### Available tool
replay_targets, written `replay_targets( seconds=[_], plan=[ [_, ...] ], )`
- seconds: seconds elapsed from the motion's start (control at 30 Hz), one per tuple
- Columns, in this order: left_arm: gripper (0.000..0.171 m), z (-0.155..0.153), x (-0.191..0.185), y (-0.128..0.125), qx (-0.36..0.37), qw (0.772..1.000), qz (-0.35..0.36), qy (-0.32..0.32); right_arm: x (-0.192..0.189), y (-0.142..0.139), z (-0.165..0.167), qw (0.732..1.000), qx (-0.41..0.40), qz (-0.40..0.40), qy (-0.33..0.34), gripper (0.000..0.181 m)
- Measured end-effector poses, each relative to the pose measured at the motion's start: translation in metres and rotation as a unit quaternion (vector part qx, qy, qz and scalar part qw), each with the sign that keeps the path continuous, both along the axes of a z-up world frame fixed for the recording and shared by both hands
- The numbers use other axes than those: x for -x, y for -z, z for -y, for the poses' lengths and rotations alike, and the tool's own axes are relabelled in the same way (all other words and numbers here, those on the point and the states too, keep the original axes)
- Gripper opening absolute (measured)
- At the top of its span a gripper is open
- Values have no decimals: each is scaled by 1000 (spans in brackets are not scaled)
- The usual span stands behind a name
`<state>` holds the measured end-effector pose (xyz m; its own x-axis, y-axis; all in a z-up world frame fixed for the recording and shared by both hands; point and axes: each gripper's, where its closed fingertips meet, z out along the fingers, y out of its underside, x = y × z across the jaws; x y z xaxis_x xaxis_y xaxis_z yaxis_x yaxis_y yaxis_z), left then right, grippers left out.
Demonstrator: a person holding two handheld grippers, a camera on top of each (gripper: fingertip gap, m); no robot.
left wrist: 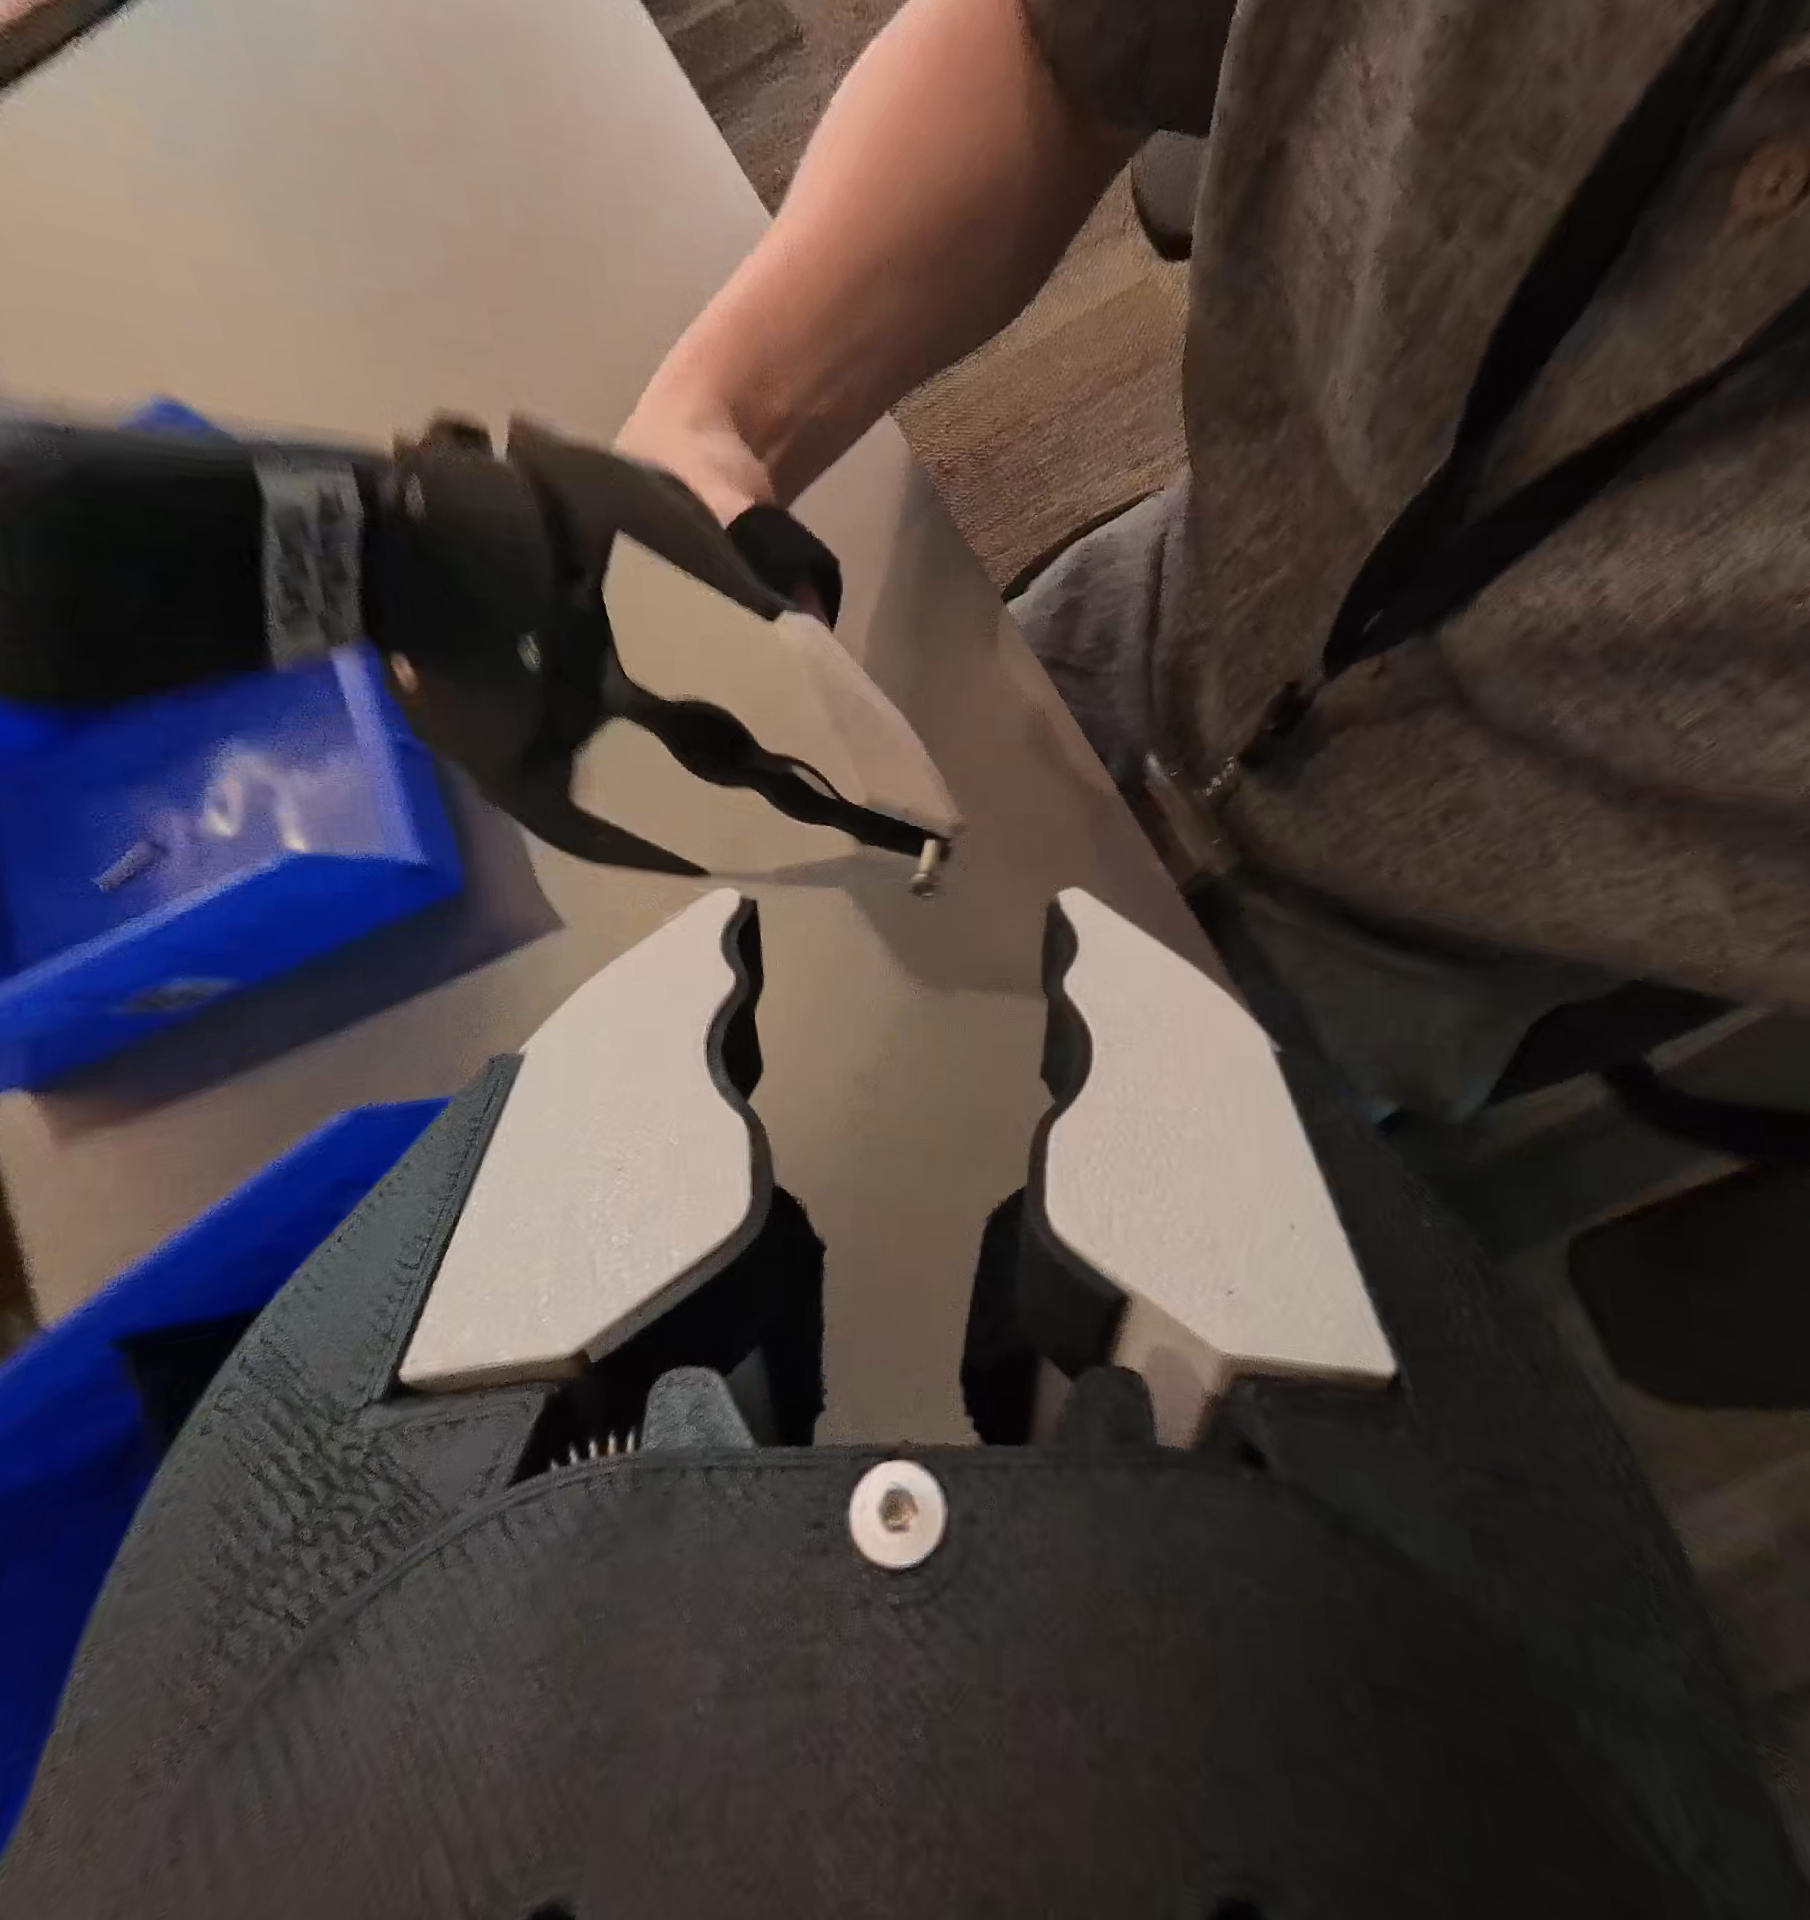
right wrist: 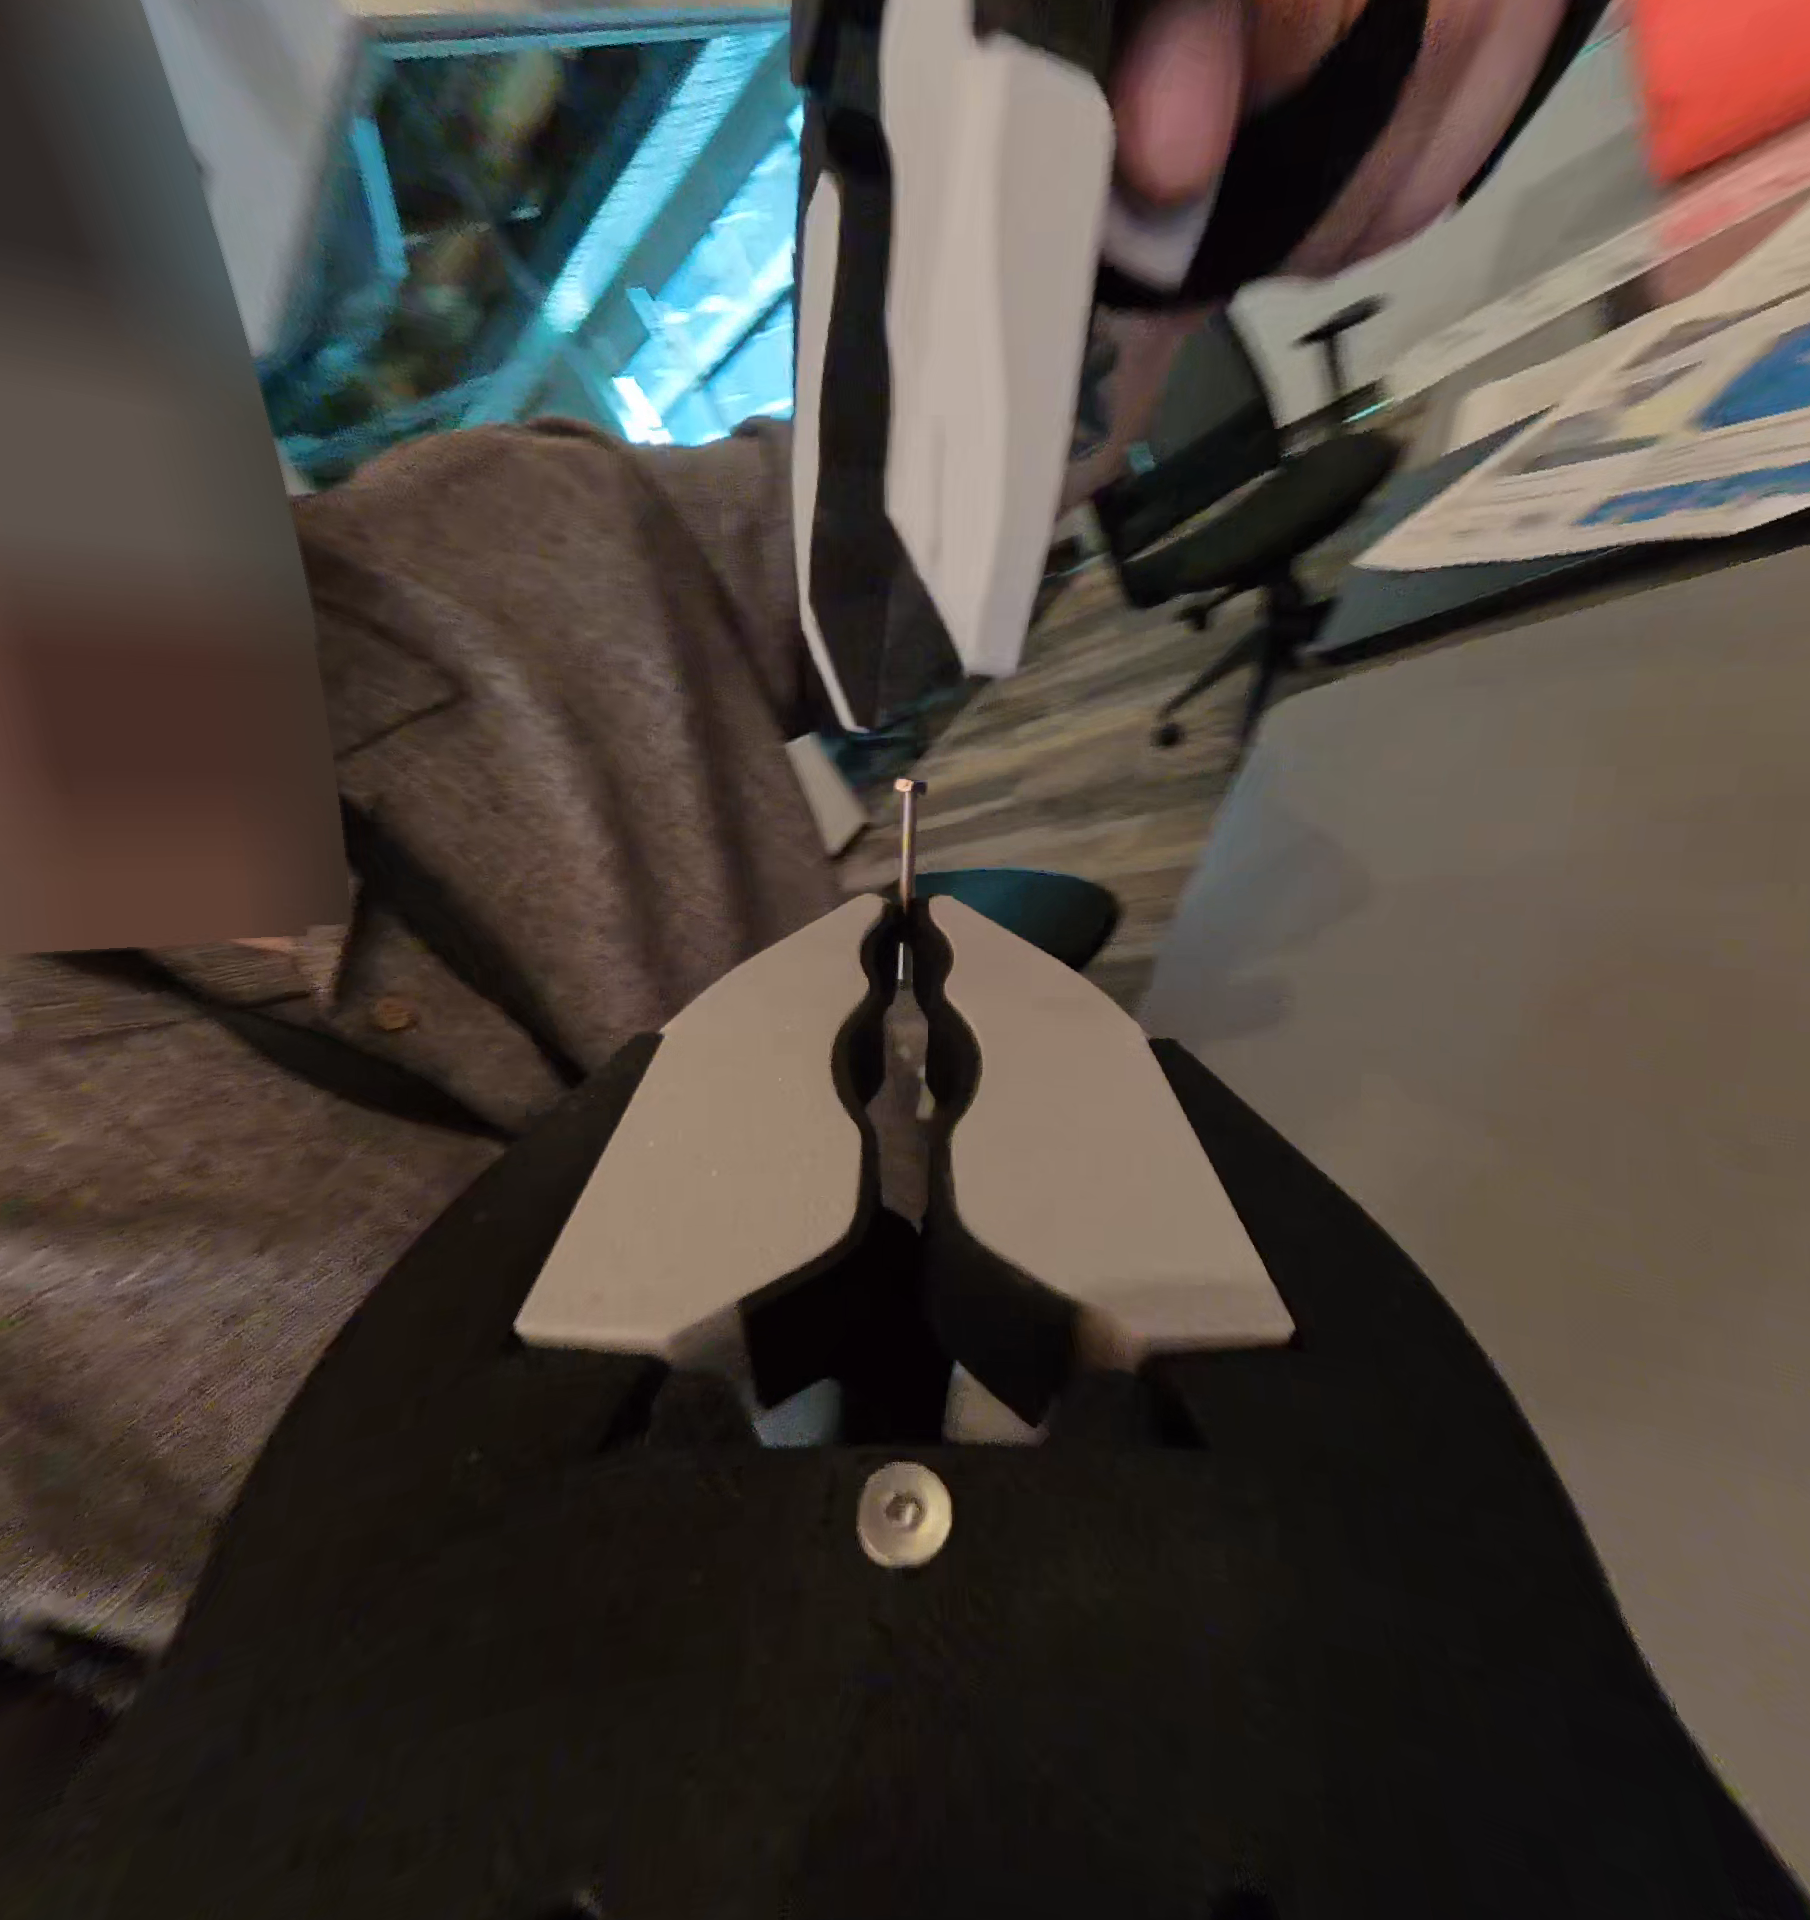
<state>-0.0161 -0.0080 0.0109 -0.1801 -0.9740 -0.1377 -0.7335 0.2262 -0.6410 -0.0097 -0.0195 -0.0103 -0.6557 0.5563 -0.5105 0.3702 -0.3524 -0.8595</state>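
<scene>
My right gripper (right wrist: 906,916) is shut on a thin metal screw (right wrist: 906,840) that sticks out past its tips, head outward. In the left wrist view the right gripper (left wrist: 937,831) reaches in from the left, with the screw (left wrist: 927,864) at its tip just above the beige table (left wrist: 361,260). My left gripper (left wrist: 901,909) is open and empty, its tips just short of the screw. In the right wrist view the left gripper (right wrist: 911,675) hangs down from the top, close above the screw head.
A blue bin (left wrist: 361,831) with small screws in it sits at the left, and a second blue bin (left wrist: 39,1455) is at the lower left. A person in a grey shirt (left wrist: 1503,520) stands at the table's edge. An office chair (right wrist: 1244,520) and printed sheets (right wrist: 1659,416) are farther off. My two grippers' fingertips are within a few centimetres of each other.
</scene>
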Motion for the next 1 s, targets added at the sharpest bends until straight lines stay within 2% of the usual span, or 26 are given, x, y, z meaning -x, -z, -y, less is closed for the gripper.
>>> replay_targets(
  seconds=[0.1, 0.23, 0.4, 0.6, 0.87, 1.0],
  plan=[
    [49, -13, 6, 7, 41, 996, -3, -82, 8, 9, -17, 987, -113, 17, 112, 2],
    [35, -20, 12, 20, 63, 987, -25, -143, 8, 6, -28, 955, -225, 20, 194, 2],
    [14, -17, 4, 17, 94, 984, -15, -149, 8, 8, -32, 940, -265, 37, 211, 2],
    [19, -18, 0, 20, 102, 983, -20, -149, 8, 10, -31, 933, -284, 47, 215, 2],
    [6, -20, -3, 22, 97, 986, -21, -137, 8, 9, -30, 933, -288, 47, 211, 2],
    [6, -20, -3, 23, 91, 987, -26, -130, 7, 10, -29, 933, -289, 48, 208, 2]
  ],
)
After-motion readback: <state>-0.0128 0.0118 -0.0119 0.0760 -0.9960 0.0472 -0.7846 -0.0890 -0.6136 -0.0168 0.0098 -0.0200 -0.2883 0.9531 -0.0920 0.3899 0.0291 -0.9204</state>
